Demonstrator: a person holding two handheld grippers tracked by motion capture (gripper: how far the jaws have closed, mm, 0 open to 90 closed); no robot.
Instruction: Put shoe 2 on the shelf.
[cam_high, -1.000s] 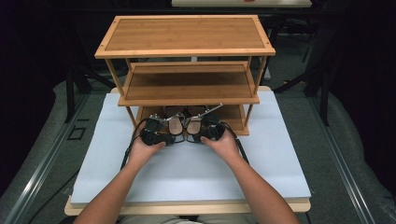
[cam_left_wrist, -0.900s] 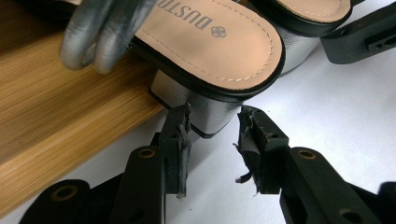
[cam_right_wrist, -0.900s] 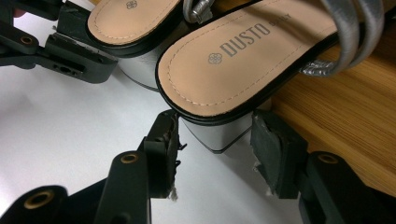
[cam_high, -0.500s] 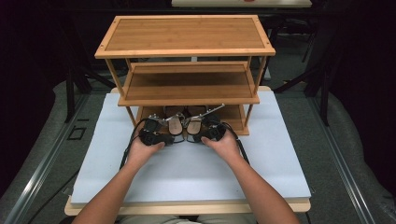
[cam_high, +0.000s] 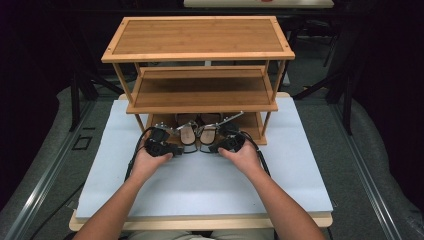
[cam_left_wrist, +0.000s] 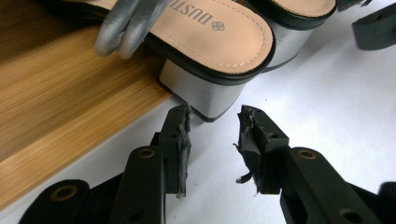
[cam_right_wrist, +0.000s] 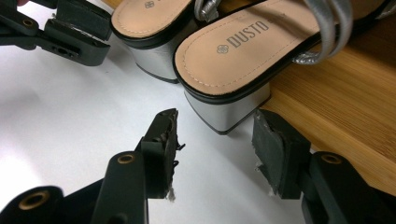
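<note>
Left gripper (cam_left_wrist: 212, 123): jaws apart, nothing between the pads; the silver block heel of the left sandal (cam_left_wrist: 210, 46) sits just beyond the fingertips, touching neither pad.

Right gripper (cam_right_wrist: 215, 126): jaws apart, empty; the right sandal (cam_right_wrist: 247, 51) heel lies just ahead of the gap, overhanging the bottom shelf (cam_right_wrist: 336, 107) edge.

Both sandals rest side by side on the bamboo rack (cam_high: 200, 40).
</note>
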